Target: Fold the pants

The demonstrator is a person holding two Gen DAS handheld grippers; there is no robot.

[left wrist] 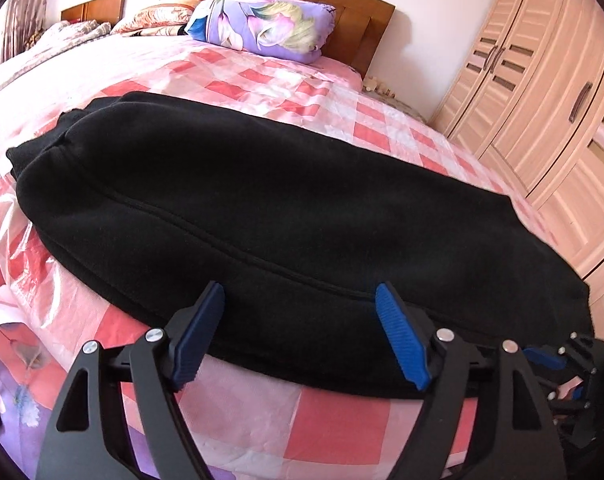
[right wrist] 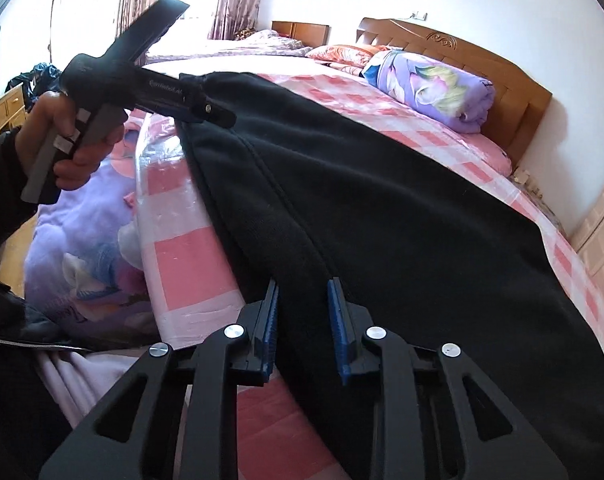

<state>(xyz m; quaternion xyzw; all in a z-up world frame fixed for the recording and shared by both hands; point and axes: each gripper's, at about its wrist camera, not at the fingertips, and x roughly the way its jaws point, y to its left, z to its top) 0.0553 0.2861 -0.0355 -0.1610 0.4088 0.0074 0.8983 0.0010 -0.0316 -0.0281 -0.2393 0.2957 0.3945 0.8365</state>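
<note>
Both views are bright with daylight from the curtained window (right wrist: 174, 4), which is blown out to white in the right wrist view. The black pants (left wrist: 262, 208) read as a near-featureless dark mass, with only seams showing, and the clear plastic (right wrist: 170, 184) over the bed edge carries glare. Fisheye bending curves the wardrobe (left wrist: 542, 92) and headboard (right wrist: 454, 52), dark vignette fills the corners, and focus is sharp throughout.

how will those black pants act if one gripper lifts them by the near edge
Probably floppy: the black pants lie limp and flat on the bed, so the free part should sag and trail. The thick fleecy cloth looks grippy, unlikely to slip. Doubled layers may slide apart.
</note>
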